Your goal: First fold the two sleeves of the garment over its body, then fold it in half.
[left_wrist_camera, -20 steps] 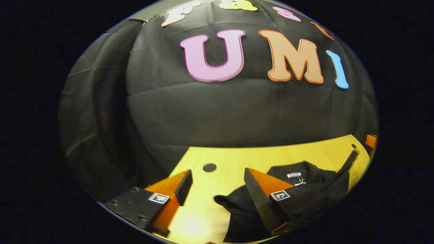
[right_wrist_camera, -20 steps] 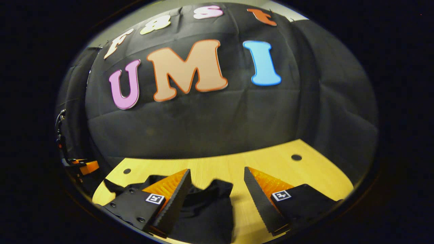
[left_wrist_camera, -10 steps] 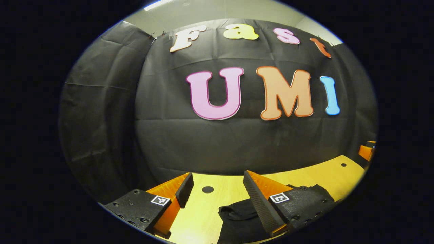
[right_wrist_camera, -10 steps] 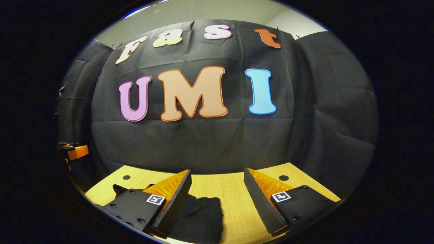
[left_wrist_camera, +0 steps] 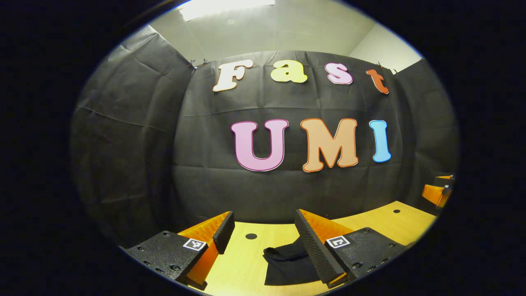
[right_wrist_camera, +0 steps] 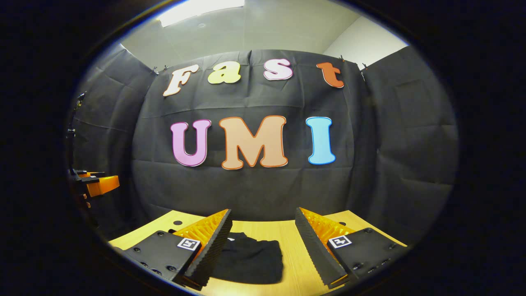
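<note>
Both views low over table [left_wrist_camera: 246,263], facing wall, sharing garment [right_wrist_camera: 250,259]

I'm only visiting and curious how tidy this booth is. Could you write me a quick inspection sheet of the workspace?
Surface: wooden table with round holes.
Job's things: black garment lying as a compact folded bundle on the table.
Clutter: nothing seen.
Grippers: left tongs open, empty; right tongs open, empty, both above the table.
Cables: nothing seen.
Surroundings: black cloth wall, pale ceiling with a light panel.
</note>
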Motion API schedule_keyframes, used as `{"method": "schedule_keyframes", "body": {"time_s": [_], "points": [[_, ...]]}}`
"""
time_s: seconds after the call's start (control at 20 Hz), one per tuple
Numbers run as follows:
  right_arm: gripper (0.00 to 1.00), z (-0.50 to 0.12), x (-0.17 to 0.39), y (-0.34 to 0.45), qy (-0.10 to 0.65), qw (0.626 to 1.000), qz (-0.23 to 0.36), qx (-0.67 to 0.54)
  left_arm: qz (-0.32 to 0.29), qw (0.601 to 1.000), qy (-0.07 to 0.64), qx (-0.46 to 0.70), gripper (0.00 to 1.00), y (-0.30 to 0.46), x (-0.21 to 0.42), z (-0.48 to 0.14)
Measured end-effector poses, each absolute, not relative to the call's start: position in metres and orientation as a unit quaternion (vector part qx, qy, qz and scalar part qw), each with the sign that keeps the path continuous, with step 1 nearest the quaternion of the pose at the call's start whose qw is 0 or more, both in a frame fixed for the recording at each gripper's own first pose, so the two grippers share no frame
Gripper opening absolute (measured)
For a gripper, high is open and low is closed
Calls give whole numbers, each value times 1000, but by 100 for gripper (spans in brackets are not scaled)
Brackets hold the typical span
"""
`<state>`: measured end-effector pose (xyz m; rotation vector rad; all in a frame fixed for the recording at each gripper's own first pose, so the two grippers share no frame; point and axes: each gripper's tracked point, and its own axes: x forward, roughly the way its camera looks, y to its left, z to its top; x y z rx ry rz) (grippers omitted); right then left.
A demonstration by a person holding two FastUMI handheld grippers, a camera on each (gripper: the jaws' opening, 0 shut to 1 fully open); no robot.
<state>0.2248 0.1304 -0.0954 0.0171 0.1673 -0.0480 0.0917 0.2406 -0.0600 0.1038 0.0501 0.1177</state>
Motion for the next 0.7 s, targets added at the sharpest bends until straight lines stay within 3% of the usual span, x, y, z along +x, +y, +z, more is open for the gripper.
{"method": "schedule_keyframes", "body": {"time_s": [0.05,0.1,0.2,0.25,0.3,0.35,0.4,0.5,0.7], "points": [[97,-91,213,135,79,997,-21,8,59,997,21,53,96,240,80,-54],[97,-87,201,140,76,997,-18,8,58,997,14,53,90,240,68,-46],[97,-80,179,147,70,997,-11,8,56,997,7,49,95,238,48,-38],[97,-78,171,148,69,998,-10,8,57,997,4,48,90,237,38,-34],[94,-76,166,149,68,998,-8,8,58,997,5,47,95,239,29,-33],[95,-74,157,150,65,998,-6,9,61,997,3,45,90,240,20,-31],[99,-71,148,150,63,998,-7,9,61,997,1,43,95,240,14,-28],[94,-65,135,152,59,998,-7,7,61,997,0,39,95,240,1,-26],[94,-65,120,158,59,998,-6,7,59,997,-3,41,95,243,-11,-22]]}}
